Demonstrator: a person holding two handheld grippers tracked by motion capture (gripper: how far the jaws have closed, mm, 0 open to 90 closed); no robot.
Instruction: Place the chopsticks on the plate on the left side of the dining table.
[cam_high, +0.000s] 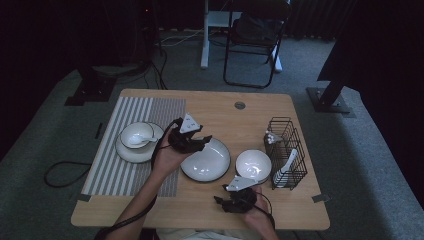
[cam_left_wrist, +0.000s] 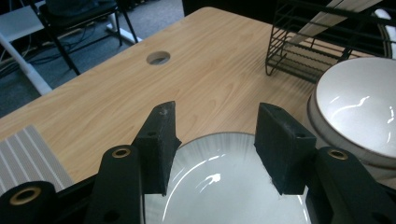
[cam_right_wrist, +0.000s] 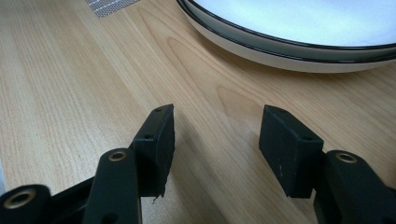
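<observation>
One wide white plate (cam_high: 205, 160) sits at the middle of the table (cam_high: 220, 107), and your left gripper (cam_high: 202, 142) hovers right over its near-left rim, jaws spread apart with nothing between them. Look along that left gripper and you see the plate (cam_left_wrist: 219, 186) glinting beneath the two black pads, the bare wood showing through the gap. Just to the plate's right stands a white bowl (cam_high: 253, 165), close beside it, and past that a black wire rack (cam_high: 286, 150) holding a white spoon (cam_high: 286, 162). Your right gripper (cam_high: 225, 202) rests low near the table's front edge, below the plate and the bowl, its jaws also standing open over bare wood, gripping nothing; from its own camera the plate's dark-edged rim (cam_right_wrist: 289, 42) lies just ahead. Off to the left, on the striped mat (cam_high: 120, 165), a second plate (cam_high: 125, 150) carries a small bowl (cam_high: 137, 131) with a spoon (cam_high: 142, 140) in it.
</observation>
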